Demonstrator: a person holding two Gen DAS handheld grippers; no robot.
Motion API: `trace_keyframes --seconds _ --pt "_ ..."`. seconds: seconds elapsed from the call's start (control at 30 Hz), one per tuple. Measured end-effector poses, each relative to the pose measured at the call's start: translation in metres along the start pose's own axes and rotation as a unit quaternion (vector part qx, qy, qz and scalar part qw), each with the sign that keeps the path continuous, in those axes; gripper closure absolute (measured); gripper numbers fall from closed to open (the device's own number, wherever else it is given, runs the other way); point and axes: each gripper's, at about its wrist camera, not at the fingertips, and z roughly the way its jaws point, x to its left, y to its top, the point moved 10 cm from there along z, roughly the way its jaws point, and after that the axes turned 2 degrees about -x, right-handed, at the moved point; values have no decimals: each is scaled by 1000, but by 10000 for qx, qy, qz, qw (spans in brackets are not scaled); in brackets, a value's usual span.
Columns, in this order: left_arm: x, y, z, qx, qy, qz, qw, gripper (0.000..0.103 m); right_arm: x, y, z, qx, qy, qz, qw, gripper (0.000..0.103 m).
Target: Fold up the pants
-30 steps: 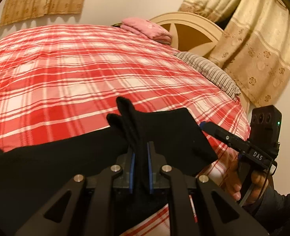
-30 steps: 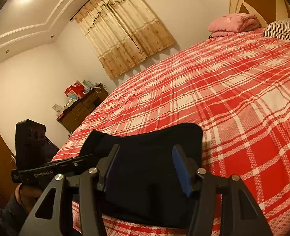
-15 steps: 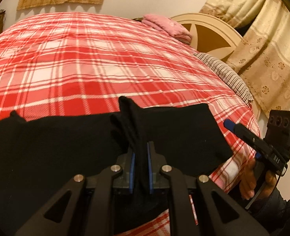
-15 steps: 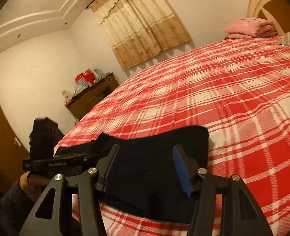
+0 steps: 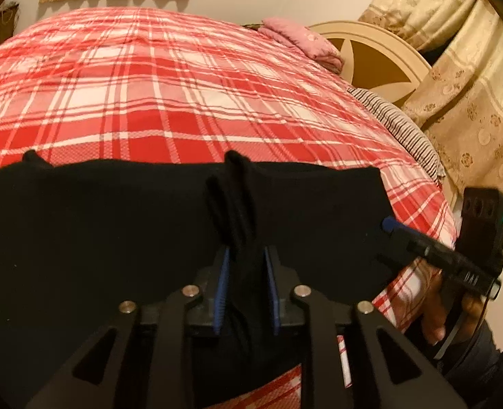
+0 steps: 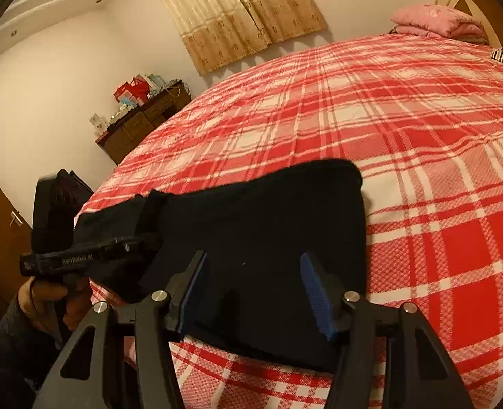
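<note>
— Jaws of the left gripper (image 5: 246, 262): how do they stand?
— Clamped on a bunched ridge of the black knit pants (image 5: 98, 238); blue pads press the fabric from both sides.

— And the right gripper (image 6: 253, 284)?
— Jaws apart, empty, hovering above the pants' end nearest it.

— Any containers?
— Only a dark wooden dresser (image 6: 142, 121) by the wall, topped with red and pale bags and boxes; contents too small to tell.

— Where do the pants lie?
— Flat across the near edge of the red-and-white plaid bedspread (image 5: 190, 102), a broad dark band, pinched upward at the left gripper.
</note>
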Motion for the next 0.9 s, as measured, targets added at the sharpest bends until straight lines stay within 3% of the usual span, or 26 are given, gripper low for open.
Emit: trace_keyframes --seconds 0.17,0.23,0.37,0.47,0.53,0.63,0.77,0.9 --pt "-7 -3 1 -53 192 413 9989 62 2 22 -5 -183 -141 -141 9996 45" --pt "-9 -3 2 -69 287 513 9982 62 3 32 -1 -250 -175 -263 9992 45" --pt "-6 1 -4 -163 351 581 9976 49 -26 31 33 351 -642 -181 9972 42" --pt "2 5 -12 -305 612 616 9958 36 -26 38 28 225 -497 60 9985 42" --pt "11 8 -19 -434 718 523 9951 34 -17 44 20 40 -457 40 9989 42" --pt "25 10 -31 -554 814 341 9946 34 18 47 18 -31 169 65 9998 42" --pt "43 9 -50 -690 1090 337 9911 34 78 40 39 216 1074 -92 9939 42" --pt "74 6 -78 -789 1459 281 9858 34 118 33 66 336 1310 -444 9898 42"
